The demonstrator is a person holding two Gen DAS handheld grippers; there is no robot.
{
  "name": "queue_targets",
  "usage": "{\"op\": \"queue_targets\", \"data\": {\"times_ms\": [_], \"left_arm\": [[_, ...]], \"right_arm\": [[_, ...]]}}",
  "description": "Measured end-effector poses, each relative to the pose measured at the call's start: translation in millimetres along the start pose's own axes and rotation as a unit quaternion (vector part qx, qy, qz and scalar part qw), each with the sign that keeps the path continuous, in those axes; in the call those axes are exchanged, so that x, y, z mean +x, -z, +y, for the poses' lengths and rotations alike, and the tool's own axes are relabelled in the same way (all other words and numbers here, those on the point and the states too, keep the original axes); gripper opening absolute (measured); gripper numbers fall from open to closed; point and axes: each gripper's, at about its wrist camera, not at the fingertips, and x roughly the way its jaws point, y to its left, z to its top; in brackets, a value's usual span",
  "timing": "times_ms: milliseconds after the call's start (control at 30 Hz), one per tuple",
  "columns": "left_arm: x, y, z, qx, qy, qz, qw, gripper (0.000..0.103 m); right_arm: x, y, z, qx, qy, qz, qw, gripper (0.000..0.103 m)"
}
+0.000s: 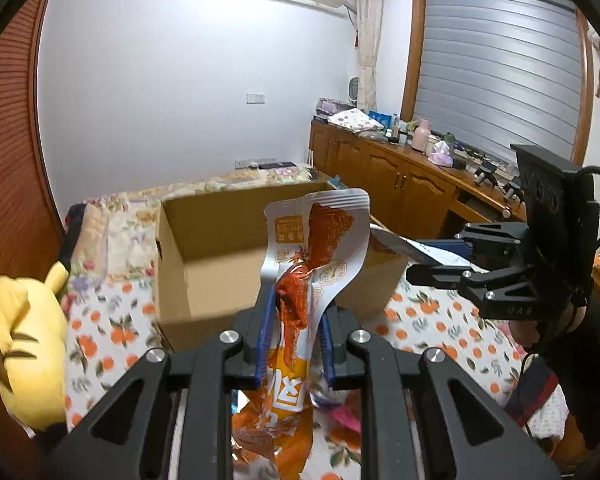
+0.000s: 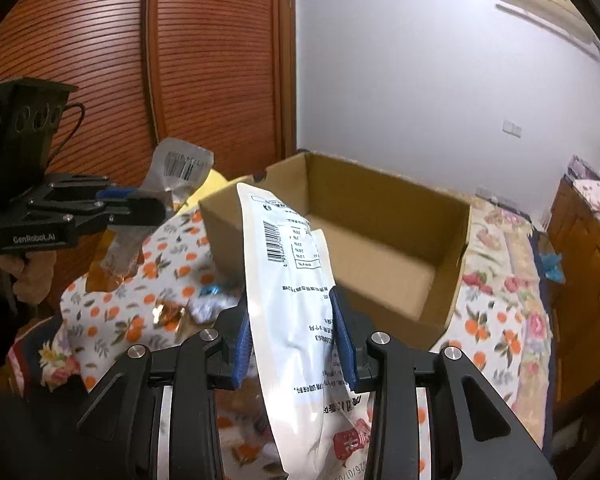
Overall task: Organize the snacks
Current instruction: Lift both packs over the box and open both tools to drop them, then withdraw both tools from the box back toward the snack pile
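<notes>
Box (image 1: 220,264) on bed (image 1: 112,320): open-topped, looks empty, nothing blocking mouth.
White pouch (image 2: 296,320) just before box: light, limp, slick film; right gripper (image 2: 296,336) fingers clamped on mid-body, top flops free.
Orange pouch (image 1: 300,280) near box front: crinkly, light, likely fragile contents; left gripper (image 1: 292,340) fingers pinched tight mid-body.
Plush (image 1: 24,340) left of box, clear.
Loose snacks (image 2: 172,316) before box.

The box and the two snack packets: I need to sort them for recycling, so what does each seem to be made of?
The box looks like plain brown corrugated cardboard, matte, with folded flaps. The orange packet in the left gripper seems foil-lined plastic film: silvery, crinkled, glossy. The white packet in the right gripper looks like smooth glossy plastic film, printed with a barcode; its lining is not visible.
</notes>
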Motion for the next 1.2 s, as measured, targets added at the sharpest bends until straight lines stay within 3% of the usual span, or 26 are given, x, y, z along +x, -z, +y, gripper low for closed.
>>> {"op": "queue_targets", "data": {"times_ms": [300,700,933,1200], "left_arm": [[48.0,-44.4,24.1,0.007,-0.019,0.014,0.9997,0.017],[120.7,-58.4,58.4,-0.007,-0.031,0.053,0.9981,0.018],[135.8,-59.7,56.9,0.0,-0.035,0.065,0.9973,0.019],[122.8,-54.1,56.6,-0.01,-0.032,0.059,0.9977,0.036]], "right_arm": [[36.8,-33.1,-28.9,0.0,0.002,-0.001,1.0,0.035],[104.9,-42.4,-61.3,0.014,0.007,0.045,0.999,0.036],[124.2,-37.2,-62.5,0.018,0.012,0.071,0.997,0.035],[116.2,-38.7,-58.5,0.026,0.015,0.064,0.997,0.037]]}}
